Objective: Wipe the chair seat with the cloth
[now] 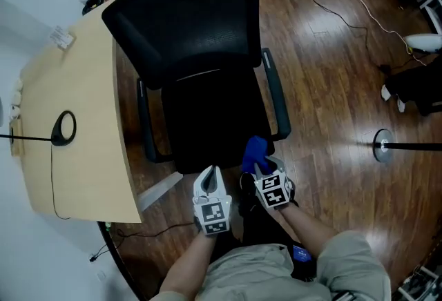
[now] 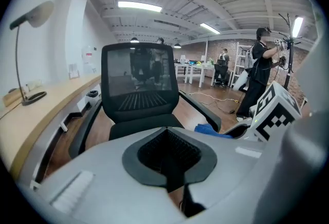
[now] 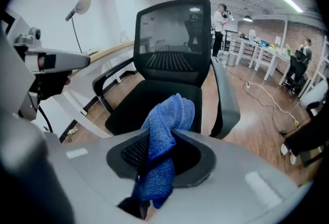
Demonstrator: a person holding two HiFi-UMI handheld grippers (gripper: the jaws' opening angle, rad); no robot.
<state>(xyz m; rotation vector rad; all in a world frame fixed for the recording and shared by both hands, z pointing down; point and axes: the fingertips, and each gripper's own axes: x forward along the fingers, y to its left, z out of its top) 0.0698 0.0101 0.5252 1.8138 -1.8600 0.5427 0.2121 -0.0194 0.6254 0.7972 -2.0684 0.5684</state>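
Looking steeply down at a black office chair on a dark wooden floor point(image 1: 331, 72). Chair seat point(image 1: 210, 120) bare and dark, with the mesh backrest point(image 1: 186, 23) at its far side and armrests point(image 1: 276, 96) along both flanks. To the left of the chair seat, a pale wooden surface point(image 1: 76, 127) carrying a desk lamp point(image 1: 64, 128).

Right gripper point(image 1: 259, 167) over the near right corner of the chair seat, angled downward. Fingers point(image 3: 134, 152) closed on a blue cloth point(image 3: 164, 130), pinching it about its middle. Cloth bunched and folded, one end rising above the grip, the other end hanging below. Cloth clear of the chair seat, not touching it.

Left gripper point(image 1: 210, 172) just beside the right one, over the near edge of the chair seat. Fingers point(image 2: 154, 151) closed together with nothing between them. Pointed toward the backrest, touching nothing.

Step in hand, as a judgement: cloth secured and poised above the chair seat, wiping contact not made at this moment. No telling from here whether any part of the chair seat has been wiped.

Next move, most likely: lowering the cloth onto the chair seat near its front right corner, pressing hard enough to flatten the bunch, then sweeping across toward the left armrest and back toward the backrest. Needing care: a firm grip so the cloth does not drag loose on the fabric, and room kept from the right armrest. No evident role for the left gripper beyond staying clear of the sweep.
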